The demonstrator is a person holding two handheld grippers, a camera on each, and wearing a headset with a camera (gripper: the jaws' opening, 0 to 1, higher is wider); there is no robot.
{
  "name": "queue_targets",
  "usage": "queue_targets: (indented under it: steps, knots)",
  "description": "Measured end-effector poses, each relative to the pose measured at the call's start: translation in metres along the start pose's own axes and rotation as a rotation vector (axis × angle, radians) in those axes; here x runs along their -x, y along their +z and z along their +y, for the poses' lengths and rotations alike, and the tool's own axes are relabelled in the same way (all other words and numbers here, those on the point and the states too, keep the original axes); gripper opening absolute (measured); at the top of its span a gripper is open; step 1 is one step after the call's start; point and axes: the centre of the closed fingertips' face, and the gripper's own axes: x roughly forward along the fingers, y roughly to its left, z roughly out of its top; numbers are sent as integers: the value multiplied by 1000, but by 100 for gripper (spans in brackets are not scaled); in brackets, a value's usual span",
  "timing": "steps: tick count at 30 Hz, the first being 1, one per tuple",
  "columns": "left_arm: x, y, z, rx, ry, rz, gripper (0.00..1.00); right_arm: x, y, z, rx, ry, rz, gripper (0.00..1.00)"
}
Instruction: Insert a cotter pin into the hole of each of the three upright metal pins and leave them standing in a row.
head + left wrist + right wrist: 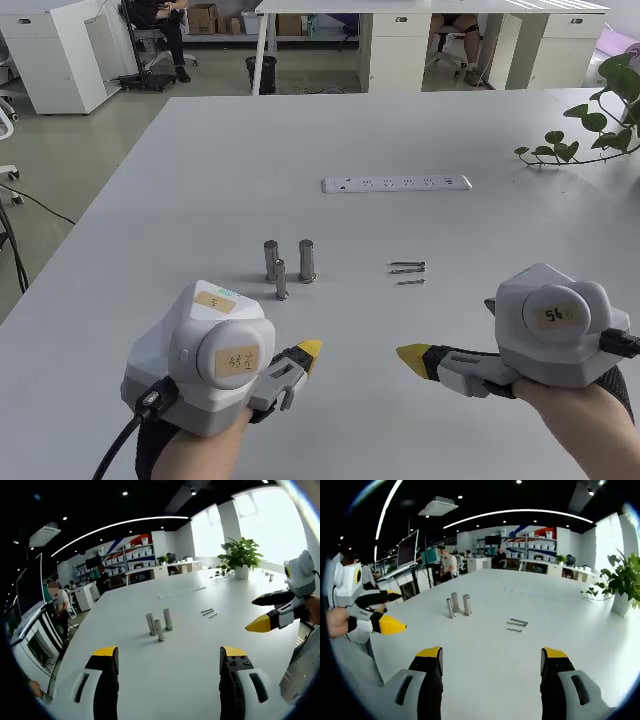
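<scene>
Three upright metal pins (281, 268) stand in a tight cluster on the white table (200, 200), not in a line. A few thin cotter pins (407, 272) lie flat to their right. My left gripper (304, 352) hovers open near the front edge, short of the metal pins (159, 625), with nothing between its jaws (169, 655). My right gripper (414, 358) is also open and empty, held in front of the cotter pins (516, 624) and turned toward the left one. Its own view (491, 655) has the metal pins (457, 605) to the left.
A white power strip (397, 184) lies beyond the pins at mid-table. A potted plant (600, 120) trails leaves over the far right edge. Desks, chairs and seated people are in the room behind the table.
</scene>
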Motion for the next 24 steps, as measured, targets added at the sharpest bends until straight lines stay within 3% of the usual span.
queue_targets:
  steps: [24]
  knots:
    - [0, -2, 2, -1, 9, 14, 80, -1, -2, -2, 31, -8, 13, 77]
